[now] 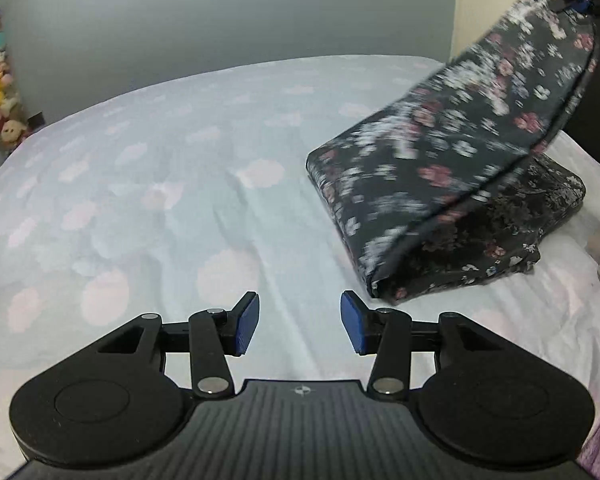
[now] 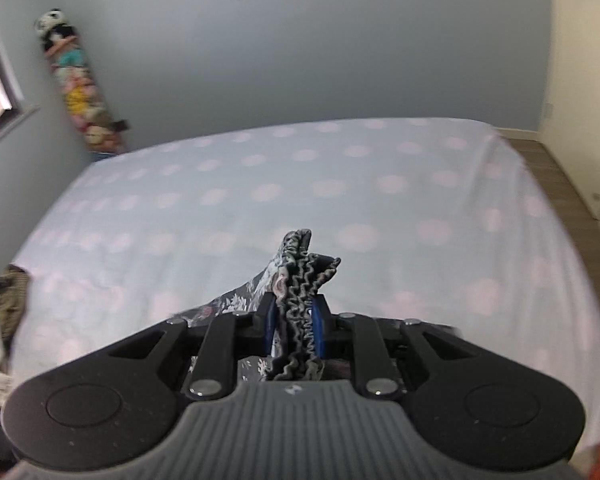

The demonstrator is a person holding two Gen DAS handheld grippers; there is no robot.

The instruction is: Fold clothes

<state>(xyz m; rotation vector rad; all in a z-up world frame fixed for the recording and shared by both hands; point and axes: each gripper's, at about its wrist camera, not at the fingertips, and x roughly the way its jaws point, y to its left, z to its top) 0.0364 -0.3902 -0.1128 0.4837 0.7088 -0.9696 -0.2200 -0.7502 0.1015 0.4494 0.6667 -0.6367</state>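
The dark floral-print fabric garment lies on the right part of the pale bed sheet with faint pink cloud spots, partly folded: its lower layers rest flat on the sheet, and its upper layer rises as a slanted sheet towards the upper right corner of the left wrist view. So the long axis of the lifted part runs from the near fold, low and close to the middle of the bed, up and away to the right. The right gripper is clenched on the garment's gathered elastic edge, which stands bunched between its blue pads. The left gripper is released, with only bare sheet between its jaws; it is left of the garment and apart from it. Far left, a column of stuffed toys hangs on the grey wall.
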